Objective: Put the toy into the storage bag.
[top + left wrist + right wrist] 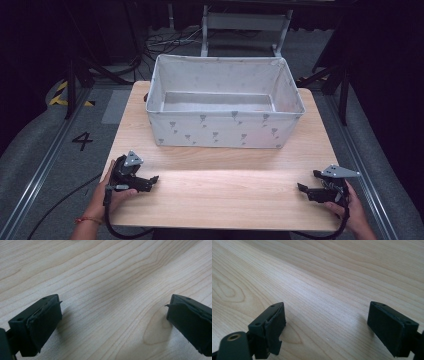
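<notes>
A fabric bin (225, 107) sits at the far middle of the worktop (220, 192). The left hand-held gripper (150, 181) and right hand-held gripper (306, 186) rest near the front corners, both released, jaws spread over bare wood.

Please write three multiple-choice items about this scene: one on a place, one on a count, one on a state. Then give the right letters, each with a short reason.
1. Where does the fabric box stand?
A. far half of the table
B. floor
C. near edge

2. How many grippers are on the table?
A. one
B. two
C. three

3. The left gripper is:
A. shut
C. holding a cup
B. open

Key: 1 A, the box sits beyond both grippers. 2 B, the left gripper and the right gripper, one per hand. 3 B, its fingers stand wide apart over bare wood.
</notes>
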`<state>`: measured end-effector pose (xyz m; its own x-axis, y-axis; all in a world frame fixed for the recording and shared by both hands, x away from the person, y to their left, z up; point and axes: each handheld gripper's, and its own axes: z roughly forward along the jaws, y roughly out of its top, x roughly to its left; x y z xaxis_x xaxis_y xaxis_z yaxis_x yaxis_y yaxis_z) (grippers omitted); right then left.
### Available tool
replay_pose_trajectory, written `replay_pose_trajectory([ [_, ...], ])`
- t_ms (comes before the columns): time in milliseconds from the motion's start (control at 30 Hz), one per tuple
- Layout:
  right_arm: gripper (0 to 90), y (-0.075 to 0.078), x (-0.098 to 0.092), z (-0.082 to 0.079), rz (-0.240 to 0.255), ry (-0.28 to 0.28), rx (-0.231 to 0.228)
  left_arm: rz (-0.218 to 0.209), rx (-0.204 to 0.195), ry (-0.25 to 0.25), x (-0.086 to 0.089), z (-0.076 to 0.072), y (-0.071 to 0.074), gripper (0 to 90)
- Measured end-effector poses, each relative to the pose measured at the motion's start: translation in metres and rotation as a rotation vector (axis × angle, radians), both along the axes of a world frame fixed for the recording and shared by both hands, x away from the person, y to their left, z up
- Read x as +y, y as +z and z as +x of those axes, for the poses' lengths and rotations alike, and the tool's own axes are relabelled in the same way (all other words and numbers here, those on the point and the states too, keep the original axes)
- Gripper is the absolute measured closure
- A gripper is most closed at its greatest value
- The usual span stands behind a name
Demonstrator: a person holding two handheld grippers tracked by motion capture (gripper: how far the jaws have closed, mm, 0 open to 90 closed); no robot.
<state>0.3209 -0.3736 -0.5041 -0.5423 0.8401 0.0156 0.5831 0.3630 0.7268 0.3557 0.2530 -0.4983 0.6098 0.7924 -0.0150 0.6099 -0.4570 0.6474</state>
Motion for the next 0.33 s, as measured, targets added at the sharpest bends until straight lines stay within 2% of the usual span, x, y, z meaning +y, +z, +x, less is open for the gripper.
replay_pose_trajectory([
  [333, 15.5, 0.0000, 0.0000, -0.0006, 0.000, -0.004, 0.000, 0.000, -0.001, 0.011, -0.0009, 0.0015, 0.0000, 0.2],
])
